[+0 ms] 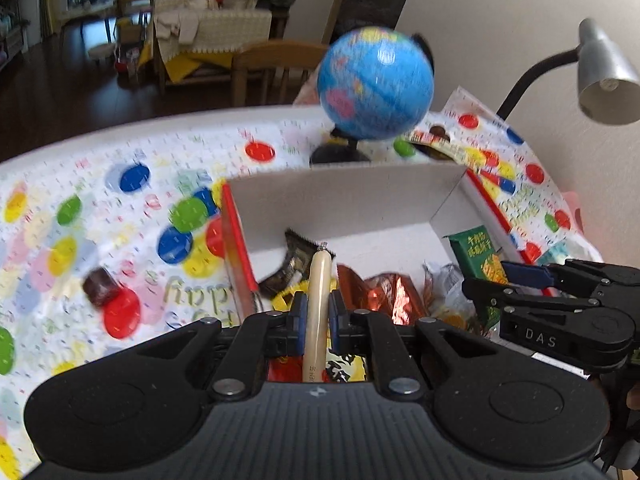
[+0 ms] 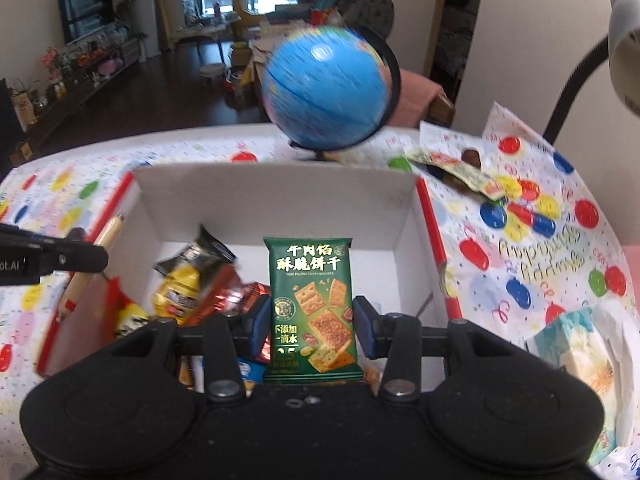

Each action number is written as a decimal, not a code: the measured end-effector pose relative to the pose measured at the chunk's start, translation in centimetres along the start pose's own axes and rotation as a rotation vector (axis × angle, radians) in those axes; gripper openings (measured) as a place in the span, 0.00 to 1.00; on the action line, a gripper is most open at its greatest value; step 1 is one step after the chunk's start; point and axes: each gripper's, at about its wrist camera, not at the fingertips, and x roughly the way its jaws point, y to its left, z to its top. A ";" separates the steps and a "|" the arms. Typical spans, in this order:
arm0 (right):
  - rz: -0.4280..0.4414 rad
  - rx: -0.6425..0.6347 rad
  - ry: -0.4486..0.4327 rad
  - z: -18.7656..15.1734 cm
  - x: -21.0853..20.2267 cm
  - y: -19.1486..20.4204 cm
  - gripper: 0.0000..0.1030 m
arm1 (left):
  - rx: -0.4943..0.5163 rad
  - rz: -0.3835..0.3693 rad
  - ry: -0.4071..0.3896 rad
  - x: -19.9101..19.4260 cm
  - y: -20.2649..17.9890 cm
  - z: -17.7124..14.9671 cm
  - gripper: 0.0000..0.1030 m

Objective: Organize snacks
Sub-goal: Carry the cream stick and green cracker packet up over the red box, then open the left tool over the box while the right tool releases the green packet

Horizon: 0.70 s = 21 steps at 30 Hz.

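Balloon-print tablecloth (image 1: 132, 200), globe (image 1: 376, 84) behind

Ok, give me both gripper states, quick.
Left gripper: shut on the sausage stick.
Right gripper: shut on the green cracker packet.

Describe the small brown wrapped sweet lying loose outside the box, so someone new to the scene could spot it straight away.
Start at the white cardboard box with red edges in front of the globe. On the balloon-print tablecloth, beyond the box's left wall in the left wrist view, lies a dark brown wrapped candy beside a red balloon print. It sits alone; other snacks nearby are inside the box.
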 end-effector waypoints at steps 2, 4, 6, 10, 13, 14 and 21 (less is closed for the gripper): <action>-0.004 0.008 0.016 -0.4 0.6 -0.5 0.41 | 0.009 -0.002 0.019 0.9 -0.4 -0.4 0.10; -0.006 0.011 0.034 -1.0 1.1 -0.8 0.41 | 0.022 -0.007 0.036 1.5 -0.7 -0.8 0.10; -0.011 0.016 0.050 -1.5 1.5 -1.2 0.41 | 0.033 -0.011 0.046 1.8 -1.0 -1.3 0.10; -0.008 0.015 0.073 -2.3 1.5 -1.6 0.41 | 0.034 -0.028 0.067 2.1 -1.4 -2.2 0.10; -0.018 0.012 0.096 -2.9 1.5 -1.9 0.41 | 0.027 -0.041 0.081 2.1 -1.6 -2.8 0.10; -0.024 0.008 0.102 -3.2 1.5 -2.0 0.41 | 0.029 -0.044 0.082 2.0 -1.7 -3.0 0.10; -0.031 -0.006 0.098 -4.3 0.5 -2.5 0.41 | 0.045 -0.079 0.101 1.2 -2.8 -4.5 0.10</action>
